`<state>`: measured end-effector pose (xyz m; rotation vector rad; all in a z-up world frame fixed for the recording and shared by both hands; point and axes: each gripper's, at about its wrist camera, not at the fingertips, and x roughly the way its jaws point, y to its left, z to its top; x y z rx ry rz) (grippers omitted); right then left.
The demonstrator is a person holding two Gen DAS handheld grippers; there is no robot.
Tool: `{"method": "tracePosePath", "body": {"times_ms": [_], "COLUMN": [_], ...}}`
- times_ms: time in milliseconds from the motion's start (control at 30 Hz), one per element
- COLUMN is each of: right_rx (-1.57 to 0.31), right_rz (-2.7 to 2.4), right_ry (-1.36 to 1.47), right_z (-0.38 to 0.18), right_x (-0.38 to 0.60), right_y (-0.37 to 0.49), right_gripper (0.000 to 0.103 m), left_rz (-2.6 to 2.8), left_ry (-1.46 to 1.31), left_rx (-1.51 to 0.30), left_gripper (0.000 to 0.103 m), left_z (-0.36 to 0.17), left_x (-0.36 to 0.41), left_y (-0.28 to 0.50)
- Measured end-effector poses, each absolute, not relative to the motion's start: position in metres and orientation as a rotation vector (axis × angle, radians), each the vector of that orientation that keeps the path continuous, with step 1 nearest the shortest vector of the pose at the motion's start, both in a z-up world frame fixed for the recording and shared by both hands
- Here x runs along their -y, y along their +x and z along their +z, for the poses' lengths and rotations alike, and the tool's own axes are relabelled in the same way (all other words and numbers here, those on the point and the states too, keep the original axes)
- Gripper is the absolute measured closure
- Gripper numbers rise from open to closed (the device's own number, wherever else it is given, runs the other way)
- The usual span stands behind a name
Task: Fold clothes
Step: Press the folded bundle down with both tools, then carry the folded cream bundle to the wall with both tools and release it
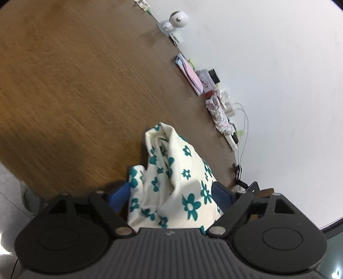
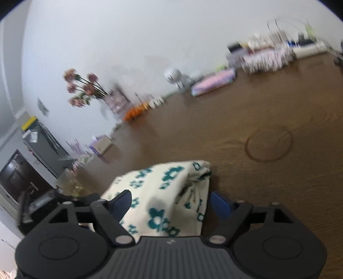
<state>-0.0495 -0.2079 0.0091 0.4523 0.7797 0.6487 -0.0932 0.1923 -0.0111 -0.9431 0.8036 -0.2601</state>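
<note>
A cream cloth with teal flowers [image 1: 171, 171] lies bunched on the brown wooden table [image 1: 75, 96]. My left gripper [image 1: 171, 191] is open, its blue pads [image 1: 119, 197] standing on either side of the bundle, which fills the gap and runs forward from it. In the right wrist view the same cloth [image 2: 163, 193] sits between the fingers of my right gripper [image 2: 169, 201], also open. Its left finger overlaps the fabric, and a thin dark gap separates its right pad [image 2: 219, 207] from the cloth edge. Both views are tilted and blurred.
Along the wall edge of the table stand a white round lamp [image 1: 179, 19], pink packets [image 1: 190, 73], a crumpled patterned cloth [image 1: 218, 111] and cables. The right wrist view shows pink flowers [image 2: 83, 90], an orange object [image 2: 134, 113], a small box [image 2: 103, 146] and a ring stain [image 2: 269, 142].
</note>
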Motion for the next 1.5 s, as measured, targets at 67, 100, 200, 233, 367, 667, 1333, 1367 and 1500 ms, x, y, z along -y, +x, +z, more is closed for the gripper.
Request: {"method": "tracePosePath", "body": {"times_ms": [67, 100, 200, 233, 367, 667, 1333, 1367, 1500], "right_rx": [-0.835, -0.838, -0.821, -0.819, -0.809, -0.708, -0.471, -0.474, -0.540], "right_rz": [0.682, 0.690, 0.702, 0.708, 0.731, 0.774, 0.573, 0.561, 0.524], "right_ry": [0.486, 0.486, 0.471, 0.468, 0.456, 0.460, 0.276, 0.264, 0.238], "right_z": [-0.002, -0.004, -0.005, -0.004, -0.002, 0.039, 0.229, 0.226, 0.192], "right_x": [0.199, 0.196, 0.192, 0.193, 0.195, 0.216, 0.333, 0.335, 0.346], "right_y": [-0.042, -0.042, -0.043, -0.043, -0.042, -0.033, 0.247, 0.269, 0.355], "right_gripper": [0.044, 0.045, 0.053, 0.057, 0.078, 0.084, 0.084, 0.084, 0.083], "left_rz": [-0.275, -0.286, -0.317, -0.328, -0.371, -0.539, -0.839, -0.850, -0.814], "left_ry": [-0.928, -0.919, -0.898, -0.899, -0.928, -0.950, -0.861, -0.863, -0.854], "left_rx": [-0.812, -0.816, -0.834, -0.842, -0.812, -0.690, -0.540, -0.534, -0.586], "left_gripper": [0.024, 0.027, 0.045, 0.050, 0.064, 0.067, 0.066, 0.066, 0.066], "left_z": [-0.011, -0.012, -0.016, -0.019, -0.025, 0.015, 0.107, 0.108, 0.077], "left_x": [-0.188, -0.186, -0.177, -0.174, -0.163, -0.147, 0.004, 0.012, 0.036], "left_y": [-0.088, -0.086, -0.082, -0.081, -0.084, -0.067, 0.307, 0.329, 0.397]}}
